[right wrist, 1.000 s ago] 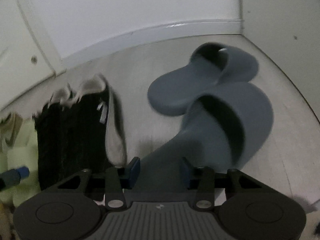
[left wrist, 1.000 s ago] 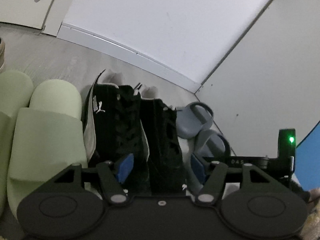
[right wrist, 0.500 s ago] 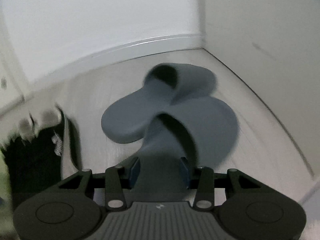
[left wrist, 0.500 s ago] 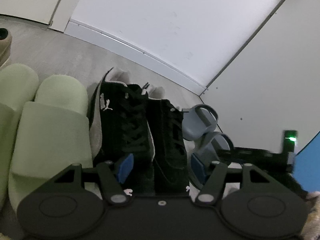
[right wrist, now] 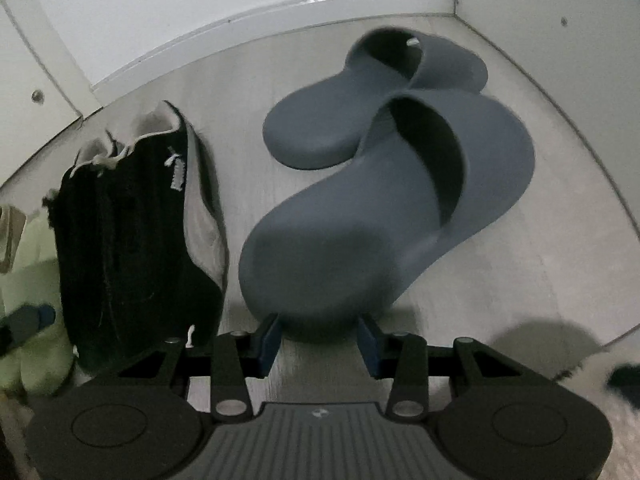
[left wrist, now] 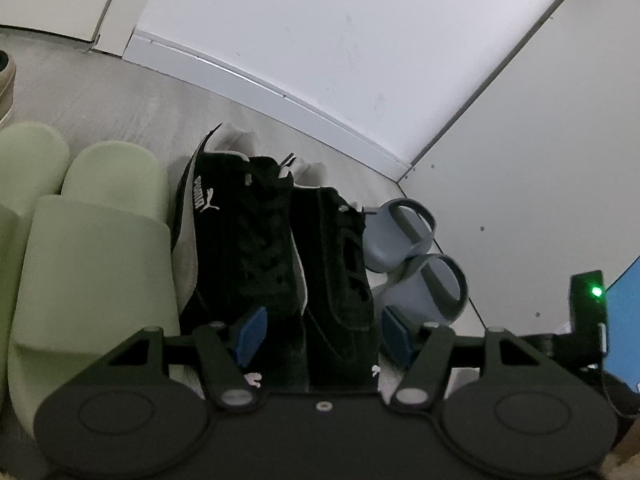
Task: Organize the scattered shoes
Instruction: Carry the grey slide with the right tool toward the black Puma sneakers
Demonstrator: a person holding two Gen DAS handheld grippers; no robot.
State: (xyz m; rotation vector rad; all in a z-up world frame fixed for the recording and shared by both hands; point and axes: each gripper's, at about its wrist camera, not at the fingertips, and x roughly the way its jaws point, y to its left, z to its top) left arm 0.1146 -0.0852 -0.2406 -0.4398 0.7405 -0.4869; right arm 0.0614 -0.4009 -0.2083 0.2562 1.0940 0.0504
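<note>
The right gripper (right wrist: 319,338) is seen with its blue pads (right wrist: 269,338) spread apart; the heel of the near grey slide (right wrist: 360,240) sits just ahead of and between them, and no pad is pressed against it, though actual contact at the heel edge cannot be told. This slide lies flat on the pale floor (right wrist: 540,280), its strap further out and to the right. Beyond it, the second grey slide (right wrist: 400,92) is set, its heel touching or overlapping the near slide's strap area. To the left of the gripper, the black sneakers (right wrist: 132,240) are placed side by side, their heels nearest the gripper. Further left, part of a pale green slide (right wrist: 32,304) is visible at the edge.

The left gripper (left wrist: 322,332) is likewise held with its jaws wide apart, nothing clamped between them. The heels of the black sneakers (left wrist: 280,264) are found directly ahead, between the pads. To the left of the gripper, the green slides (left wrist: 92,248) are lined up parallel with the sneakers. To the right, the grey slides (left wrist: 416,256) are seen close to the side wall (left wrist: 540,160), with the right gripper's body partly visible at the far right edge. The baseboard (left wrist: 280,92) runs behind all the shoes.
</note>
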